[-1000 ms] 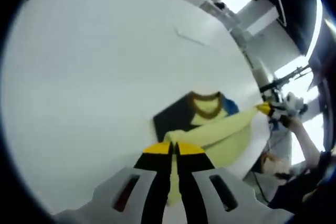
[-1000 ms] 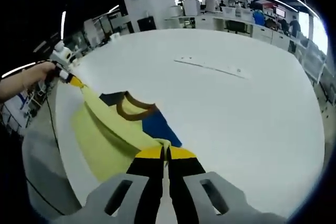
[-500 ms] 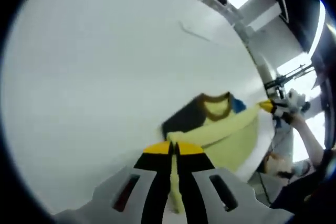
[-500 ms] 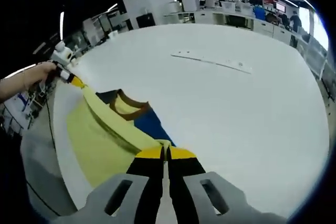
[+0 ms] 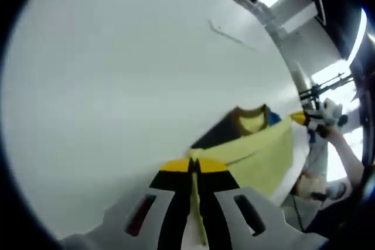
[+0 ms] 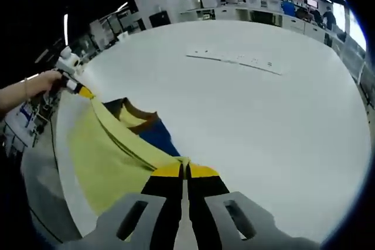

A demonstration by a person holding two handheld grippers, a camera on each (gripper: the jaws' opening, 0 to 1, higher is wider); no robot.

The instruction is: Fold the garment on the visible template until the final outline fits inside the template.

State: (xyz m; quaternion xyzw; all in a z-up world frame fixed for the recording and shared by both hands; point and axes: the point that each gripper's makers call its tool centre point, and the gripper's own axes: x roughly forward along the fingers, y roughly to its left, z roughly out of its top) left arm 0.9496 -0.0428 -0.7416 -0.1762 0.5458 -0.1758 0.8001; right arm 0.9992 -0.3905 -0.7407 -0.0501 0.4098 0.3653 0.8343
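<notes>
Garment (image 5: 258, 150), a yellow T-shirt with brown collar and blue sleeves, lies near the tabletop (image 5: 117, 74) edge closest to me. My left hand-held gripper (image 5: 194, 167) is pinched shut on one end of a raised yellow fold; my right hand-held gripper (image 6: 184, 171) is pinched on the other end. The fold edge runs taut between them, so the long axis is hand to hand, collar (image 6: 140, 116) on the far side of it. Judgement: next move carries this edge forward over the collar, both hands together. No template outline visible to me. A thin pale strip (image 6: 234, 60) lies well apart across the tabletop; nothing blocks the path.
</notes>
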